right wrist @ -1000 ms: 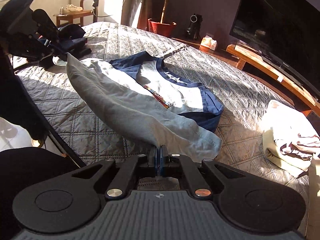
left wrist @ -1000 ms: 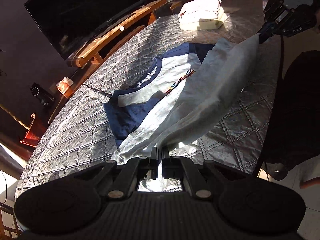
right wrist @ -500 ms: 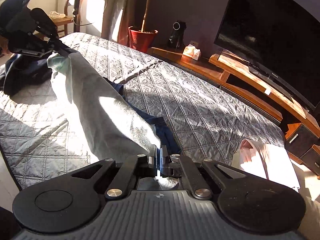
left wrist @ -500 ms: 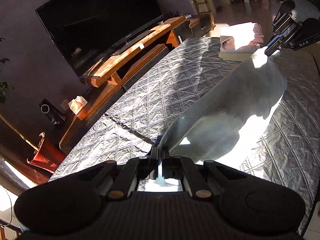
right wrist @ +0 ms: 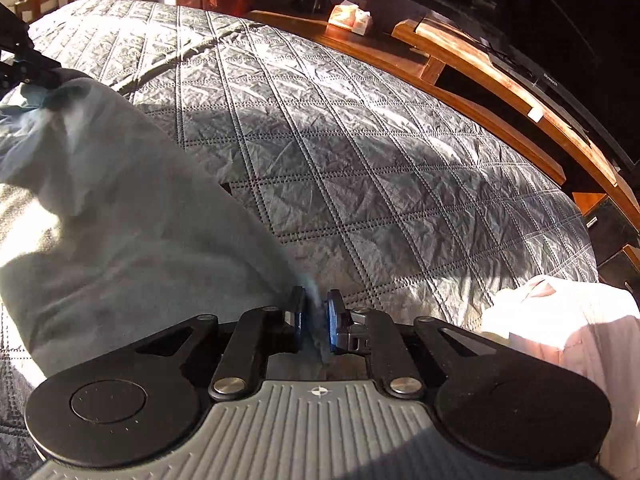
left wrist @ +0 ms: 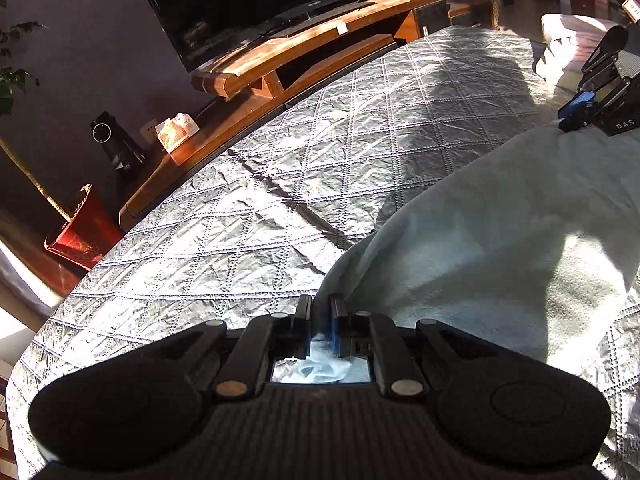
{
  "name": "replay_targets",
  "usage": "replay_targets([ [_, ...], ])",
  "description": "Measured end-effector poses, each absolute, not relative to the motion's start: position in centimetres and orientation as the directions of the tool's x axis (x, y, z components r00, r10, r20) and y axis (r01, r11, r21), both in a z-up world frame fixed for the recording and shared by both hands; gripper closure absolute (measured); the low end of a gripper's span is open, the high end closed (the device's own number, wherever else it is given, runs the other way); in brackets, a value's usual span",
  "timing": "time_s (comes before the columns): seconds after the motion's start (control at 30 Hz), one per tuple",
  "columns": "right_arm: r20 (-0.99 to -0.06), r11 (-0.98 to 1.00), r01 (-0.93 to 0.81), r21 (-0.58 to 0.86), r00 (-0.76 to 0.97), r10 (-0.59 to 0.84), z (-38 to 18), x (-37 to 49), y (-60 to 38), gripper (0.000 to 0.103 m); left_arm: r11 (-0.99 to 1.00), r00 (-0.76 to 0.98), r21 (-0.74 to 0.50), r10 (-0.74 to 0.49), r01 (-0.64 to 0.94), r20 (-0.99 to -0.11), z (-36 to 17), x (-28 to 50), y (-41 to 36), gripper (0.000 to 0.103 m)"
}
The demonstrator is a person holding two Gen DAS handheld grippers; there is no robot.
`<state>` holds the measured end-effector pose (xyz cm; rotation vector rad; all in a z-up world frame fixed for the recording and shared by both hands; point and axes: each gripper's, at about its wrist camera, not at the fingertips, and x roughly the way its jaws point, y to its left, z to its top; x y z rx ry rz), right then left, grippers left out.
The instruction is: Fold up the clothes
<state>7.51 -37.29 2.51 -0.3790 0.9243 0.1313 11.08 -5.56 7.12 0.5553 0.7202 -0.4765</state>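
A pale grey T-shirt (left wrist: 500, 240) lies doubled over on the grey quilted bed (left wrist: 280, 184), its folded edge stretched between both grippers. My left gripper (left wrist: 320, 316) has its fingers slightly parted, with a bunched corner of the shirt still in the gap. In the right wrist view the shirt (right wrist: 120, 220) fills the left side. My right gripper (right wrist: 316, 312) is also slightly parted, with blurred cloth between its blue pads. Each gripper shows in the other's view: the right gripper (left wrist: 576, 114) at the far right, the left gripper (right wrist: 24, 72) at the far left.
A stack of folded pale clothes (right wrist: 560, 312) sits on the bed close to the right gripper. A wooden TV stand (left wrist: 312, 56) with a dark screen runs along the bed's far side. A red plant pot (left wrist: 80, 232) stands on the floor by the bed corner.
Both grippers carried the shirt's edge over and forward, covering the navy front and print. Both have dropped low to the bed, and their fingers have parted slightly.
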Motion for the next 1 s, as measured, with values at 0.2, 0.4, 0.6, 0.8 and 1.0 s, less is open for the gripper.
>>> replay_targets([
  [0.2, -0.647, 0.955, -0.066, -0.288, 0.749, -0.144, 5.3, 4.9, -36.4, 0.067, 0.880, 0.706, 0.204, -0.187, 0.430, -0.684, 8.9, 11.0, -2.3, 0.066],
  [0.4, -0.639, 0.974, -0.193, -0.122, 0.766, 0.072, 5.9, 5.2, -28.7, 0.051, 0.934, 0.653, -0.019, -0.264, 0.357, -0.710, 8.1, 10.2, -1.3, 0.062],
  [0.6, -0.694, 0.992, -0.120, 0.030, 0.712, 0.107, 1.8, 7.0, -26.9, 0.051, 0.906, 0.588, -0.008, -0.281, 0.423, -0.758, 5.3, 9.8, -4.0, 0.061],
  [0.8, -0.683, 1.000, -0.024, -0.006, 0.731, 0.014, 2.4, 5.4, -30.6, 0.048, 0.925, 0.532, -0.051, -0.260, 0.376, -0.806, 2.9, 10.7, -2.6, 0.060],
  [1.0, -0.665, 0.987, 0.151, -0.049, 0.733, -0.145, 2.5, 1.5, -35.8, 0.041, 0.945, 0.583, 0.053, -0.155, 0.323, -0.797, 4.3, 10.4, -2.6, 0.063],
])
